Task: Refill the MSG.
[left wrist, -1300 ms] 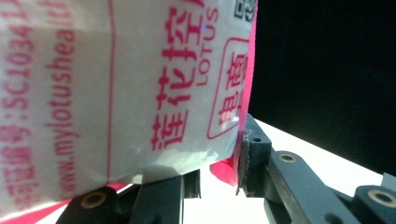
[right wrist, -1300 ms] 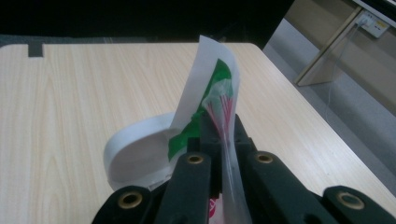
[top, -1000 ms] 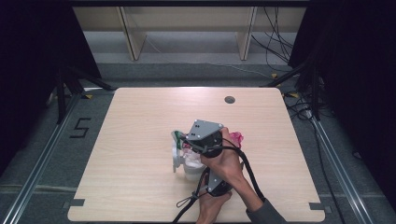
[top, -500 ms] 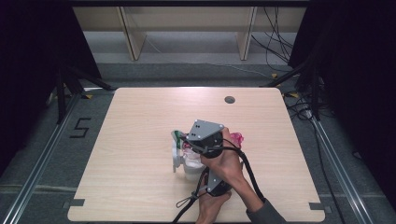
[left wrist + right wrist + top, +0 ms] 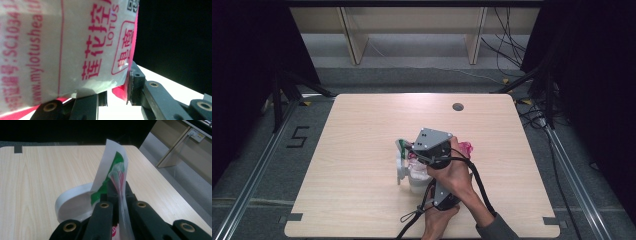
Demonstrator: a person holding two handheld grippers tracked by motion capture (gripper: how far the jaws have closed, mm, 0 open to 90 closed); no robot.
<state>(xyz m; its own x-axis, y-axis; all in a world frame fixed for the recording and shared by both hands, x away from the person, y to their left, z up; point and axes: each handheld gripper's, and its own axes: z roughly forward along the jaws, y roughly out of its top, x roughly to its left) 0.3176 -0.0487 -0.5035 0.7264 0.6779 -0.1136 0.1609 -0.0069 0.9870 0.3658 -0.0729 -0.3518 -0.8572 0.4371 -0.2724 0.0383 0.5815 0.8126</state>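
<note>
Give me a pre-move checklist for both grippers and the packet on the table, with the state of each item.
1. Right gripper shut on the clear bag edge with its green-and-white strip: ok.
2. Left gripper closed on the white packet with red print: ok, one of its fingers lies against the packet's edge.
3. Both grippers on one and the same packet: cannot tell.
4. White round piece beside the bag resting on the table: ok.
5. Packet contents: cannot tell.
</note>
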